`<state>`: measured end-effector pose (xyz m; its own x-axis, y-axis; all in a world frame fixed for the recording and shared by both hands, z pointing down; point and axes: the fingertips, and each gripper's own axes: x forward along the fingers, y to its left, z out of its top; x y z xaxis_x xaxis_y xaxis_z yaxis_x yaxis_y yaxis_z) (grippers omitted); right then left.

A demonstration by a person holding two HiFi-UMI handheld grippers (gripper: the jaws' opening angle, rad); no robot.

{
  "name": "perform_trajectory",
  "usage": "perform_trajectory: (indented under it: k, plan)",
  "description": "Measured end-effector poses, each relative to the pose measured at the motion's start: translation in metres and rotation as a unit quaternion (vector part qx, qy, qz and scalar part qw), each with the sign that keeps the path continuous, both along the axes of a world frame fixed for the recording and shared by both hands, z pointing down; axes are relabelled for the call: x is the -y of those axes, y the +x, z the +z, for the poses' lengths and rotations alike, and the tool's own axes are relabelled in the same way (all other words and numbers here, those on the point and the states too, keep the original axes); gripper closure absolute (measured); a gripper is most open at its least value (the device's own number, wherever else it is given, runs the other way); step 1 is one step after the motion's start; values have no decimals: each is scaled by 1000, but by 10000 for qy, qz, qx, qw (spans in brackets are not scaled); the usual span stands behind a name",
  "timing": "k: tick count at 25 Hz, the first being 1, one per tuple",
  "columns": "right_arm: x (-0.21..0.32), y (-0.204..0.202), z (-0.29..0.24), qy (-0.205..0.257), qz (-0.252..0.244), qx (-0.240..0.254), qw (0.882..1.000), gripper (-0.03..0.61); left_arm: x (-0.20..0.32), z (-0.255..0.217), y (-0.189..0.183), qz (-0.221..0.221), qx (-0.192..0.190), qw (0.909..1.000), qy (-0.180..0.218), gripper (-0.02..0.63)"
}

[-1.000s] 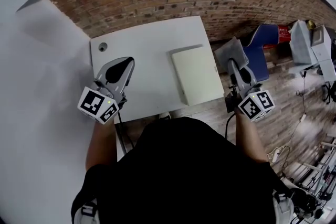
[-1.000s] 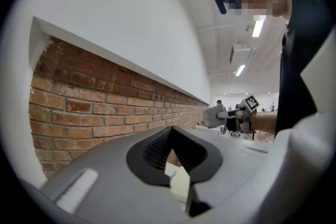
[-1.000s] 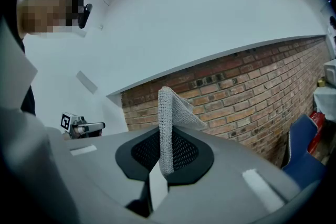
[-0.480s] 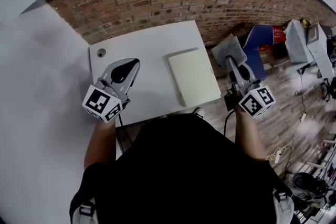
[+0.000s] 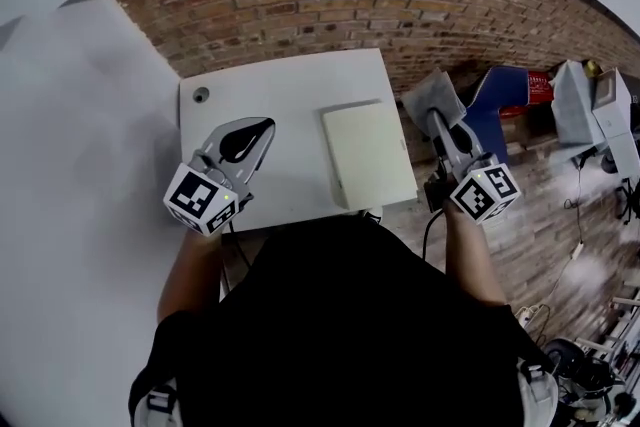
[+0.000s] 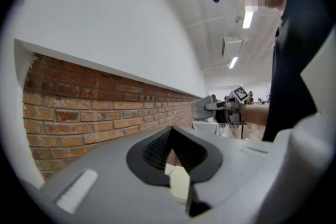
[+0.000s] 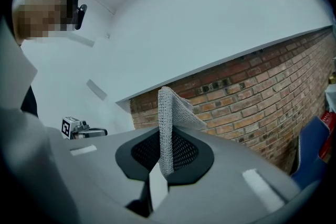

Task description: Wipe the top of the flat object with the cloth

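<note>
Cloth [image 7: 167,128] clamped tight in the fingers of the right gripper [image 5: 438,122], held off the right edge of the desk [image 5: 280,90], just beside the pad [image 5: 368,153]. Left gripper [image 5: 266,125] has its fingers together, empty, over the desk. Best bet: swing the cloth over, lay it flat, stroke end to end

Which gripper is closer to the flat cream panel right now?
Right. The right gripper, holding the cloth, is just beyond the panel's right edge, off the table. The left gripper is over bare table, farther from its left edge.
</note>
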<state>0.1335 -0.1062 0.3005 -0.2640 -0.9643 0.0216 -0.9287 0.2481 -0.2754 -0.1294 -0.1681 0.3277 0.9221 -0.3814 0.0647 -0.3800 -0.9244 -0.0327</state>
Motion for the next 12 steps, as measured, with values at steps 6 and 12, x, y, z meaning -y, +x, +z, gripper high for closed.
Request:
perform_trajectory:
  k: [6,12]
  plan:
    - [5,22,-1,76,-262,5,9996,569,-1,-3,13,-342,70,9994,10,614]
    - [14,39,1,-8,-516,53,9987,569,-2,-5,29,-520,104,9986,-20,614]
